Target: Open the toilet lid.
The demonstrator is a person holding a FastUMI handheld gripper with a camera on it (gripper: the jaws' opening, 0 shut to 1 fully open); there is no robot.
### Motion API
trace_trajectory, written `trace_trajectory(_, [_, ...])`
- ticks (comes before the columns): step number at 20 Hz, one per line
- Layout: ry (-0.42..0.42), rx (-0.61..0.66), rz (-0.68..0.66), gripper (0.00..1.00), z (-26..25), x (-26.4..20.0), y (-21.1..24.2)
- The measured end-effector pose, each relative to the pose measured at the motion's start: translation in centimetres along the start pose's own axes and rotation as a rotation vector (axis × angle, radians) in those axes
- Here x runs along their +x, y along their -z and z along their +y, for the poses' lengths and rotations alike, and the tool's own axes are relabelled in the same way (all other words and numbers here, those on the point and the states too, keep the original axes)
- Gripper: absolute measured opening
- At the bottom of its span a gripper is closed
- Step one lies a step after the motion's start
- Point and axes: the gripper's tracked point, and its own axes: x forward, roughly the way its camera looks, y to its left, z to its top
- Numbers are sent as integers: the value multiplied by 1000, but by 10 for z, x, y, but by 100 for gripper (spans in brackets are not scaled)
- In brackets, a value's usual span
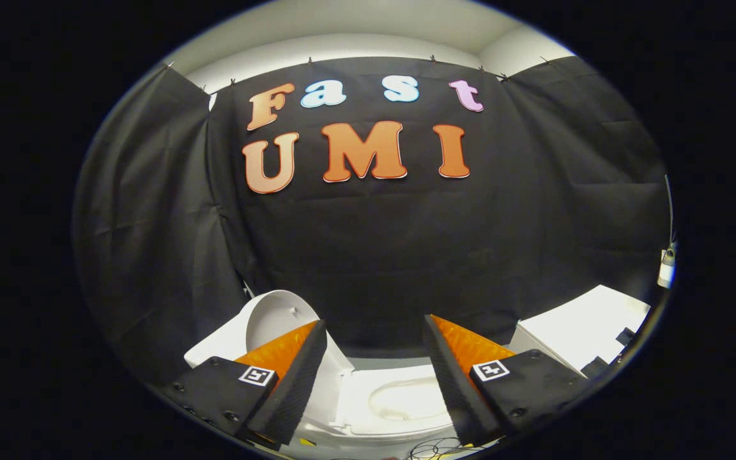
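A white toilet (400, 402) sits low between and below my two fingers, its bowl and seat ring showing. Its white lid (272, 322) stands raised and swung to the left, leaning against the black cloth behind my left finger, which hides its lower right part. My gripper (374, 329) is open, high above the bowl, with a wide gap between the fingers and nothing in it. Neither finger touches the lid.
A white box-like surface (585, 332) stands to the right of the toilet, with small dark items on its right end. Loose dark cables (435, 450) lie on the floor in front of the bowl. Black cloth walls close in behind and on both sides.
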Motion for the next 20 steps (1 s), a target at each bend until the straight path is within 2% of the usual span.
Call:
trace_trajectory(6, [34, 22, -17, 97, -22, 0, -13])
trace_trajectory(20, [48, 31, -15, 97, -30, -2, -11])
